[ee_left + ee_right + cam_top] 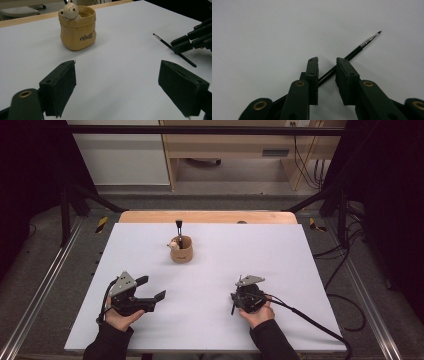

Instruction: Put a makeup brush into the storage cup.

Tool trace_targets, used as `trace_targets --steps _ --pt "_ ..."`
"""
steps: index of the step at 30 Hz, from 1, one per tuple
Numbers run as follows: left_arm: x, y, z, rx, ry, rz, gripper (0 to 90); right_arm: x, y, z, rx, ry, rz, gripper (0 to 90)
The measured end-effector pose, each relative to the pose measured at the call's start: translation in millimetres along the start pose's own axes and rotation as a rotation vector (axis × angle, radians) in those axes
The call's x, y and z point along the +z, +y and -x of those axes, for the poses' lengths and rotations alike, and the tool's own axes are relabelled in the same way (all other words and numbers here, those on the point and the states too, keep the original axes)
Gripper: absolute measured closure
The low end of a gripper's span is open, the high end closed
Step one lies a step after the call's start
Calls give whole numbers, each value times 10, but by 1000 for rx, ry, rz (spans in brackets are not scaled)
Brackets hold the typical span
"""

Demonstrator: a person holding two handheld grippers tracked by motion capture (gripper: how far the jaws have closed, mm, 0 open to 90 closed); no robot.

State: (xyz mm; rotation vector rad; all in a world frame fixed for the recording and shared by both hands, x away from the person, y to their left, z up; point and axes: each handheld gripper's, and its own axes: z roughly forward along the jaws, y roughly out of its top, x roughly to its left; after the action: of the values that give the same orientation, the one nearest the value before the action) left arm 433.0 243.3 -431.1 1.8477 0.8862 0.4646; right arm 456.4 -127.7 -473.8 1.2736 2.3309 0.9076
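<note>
The right gripper (pixel 327 72) has its jaws narrowed around, not yet clamping, the thin black paintbrush (pixel 352 53) lying flat near the white table's (pixel 210 270) near edge; it could roll or slip free. The left gripper's (pixel 117 87) jaws gape empty.

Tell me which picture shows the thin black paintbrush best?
The right gripper view: the thin black paintbrush lies between the tongs, silver collar and tip clear. The left gripper view shows it farther off; the high view, a sliver.

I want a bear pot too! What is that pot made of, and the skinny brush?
The bear pot looks like glazed ceramic: smooth tan walls with a soft shine. The brush has a glossy black handle, maybe painted wood or plastic, and a shiny silver metal collar below dark bristles.
</note>
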Motion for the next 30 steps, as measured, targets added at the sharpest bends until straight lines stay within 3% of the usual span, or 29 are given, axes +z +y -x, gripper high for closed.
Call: trace_targets --steps 1,3,6,12,14,16,17,23,27,30 --pt "0 0 1 0 0 0 140 -2 -4 17 -16 -2 3 737" --pt "0 0 1 0 0 0 140 -20 0 9 7 3 -1 760" --pt "-1 0 -2 3 0 0 140 -28 -5 20 -6 -5 -4 763" --pt "-3 1 -4 4 0 1 140 -21 -14 25 -16 -5 -5 716" --pt "-2 1 -4 3 0 1 140 -24 -8 15 7 4 -7 681" --pt "1 0 -2 -1 -1 1 140 -18 -4 30 -6 -8 8 663" --pt "3 0 -2 -1 -1 0 141 -26 8 28 16 -10 15 641" --pt "10 0 -1 4 -1 -3 140 50 45 115 29 -50 57 579" --pt "10 0 -5 3 -1 -2 141 127 65 139 70 -39 61 586" --pt "12 0 -7 3 -1 -2 141 139 62 141 65 -50 64 608"
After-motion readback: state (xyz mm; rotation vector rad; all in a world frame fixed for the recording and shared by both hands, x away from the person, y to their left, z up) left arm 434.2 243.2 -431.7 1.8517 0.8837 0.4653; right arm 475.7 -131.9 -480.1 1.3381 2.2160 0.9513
